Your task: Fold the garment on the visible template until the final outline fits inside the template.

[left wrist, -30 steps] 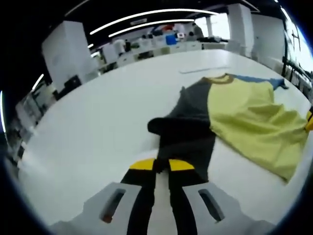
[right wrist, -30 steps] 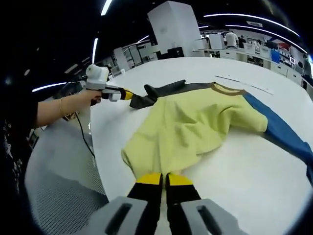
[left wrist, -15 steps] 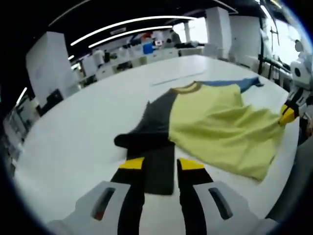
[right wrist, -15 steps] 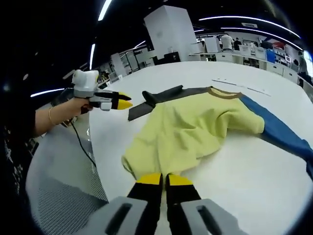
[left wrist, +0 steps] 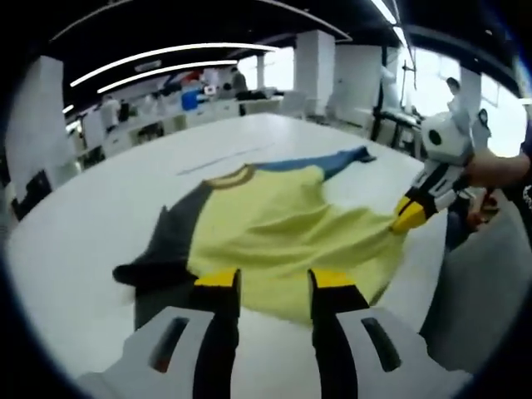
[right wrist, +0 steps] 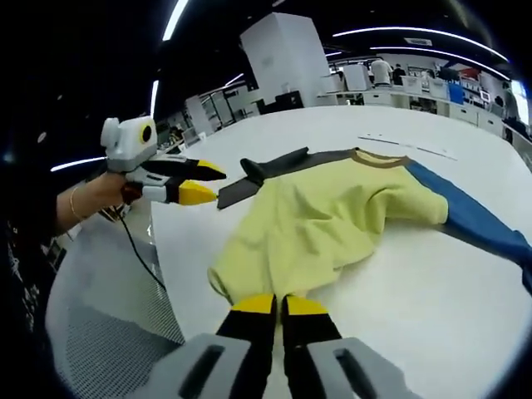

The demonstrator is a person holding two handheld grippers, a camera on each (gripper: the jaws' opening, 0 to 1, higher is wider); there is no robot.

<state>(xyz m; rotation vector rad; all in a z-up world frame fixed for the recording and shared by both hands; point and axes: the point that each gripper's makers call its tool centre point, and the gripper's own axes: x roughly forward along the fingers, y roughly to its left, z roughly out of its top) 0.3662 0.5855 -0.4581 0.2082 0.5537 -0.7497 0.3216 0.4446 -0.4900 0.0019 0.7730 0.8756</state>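
A long-sleeved garment lies crumpled on the white table [right wrist: 416, 316]. Its yellow body [right wrist: 324, 216] [left wrist: 274, 224] has a grey sleeve [right wrist: 274, 165] [left wrist: 166, 249] and a blue sleeve [right wrist: 474, 220] [left wrist: 332, 162]. In the right gripper view my right gripper [right wrist: 280, 305] is shut on the yellow hem at the near edge. The left gripper view also shows that right gripper [left wrist: 410, 214] pinching the hem. My left gripper [left wrist: 274, 281] is open over the yellow cloth, nothing between its jaws. In the right gripper view the left gripper [right wrist: 204, 183] hovers open, short of the grey cuff.
A thin pale strip [right wrist: 407, 145] lies on the table beyond the collar. The table's rounded edge [right wrist: 166, 283] drops to grey flooring [right wrist: 100, 332] on the left. A cable [right wrist: 141, 249] hangs from the left gripper. Desks and people stand far behind.
My left gripper opened, let go of the grey sleeve and drew back off it, and its view swung right. The right gripper stayed shut on the hem.
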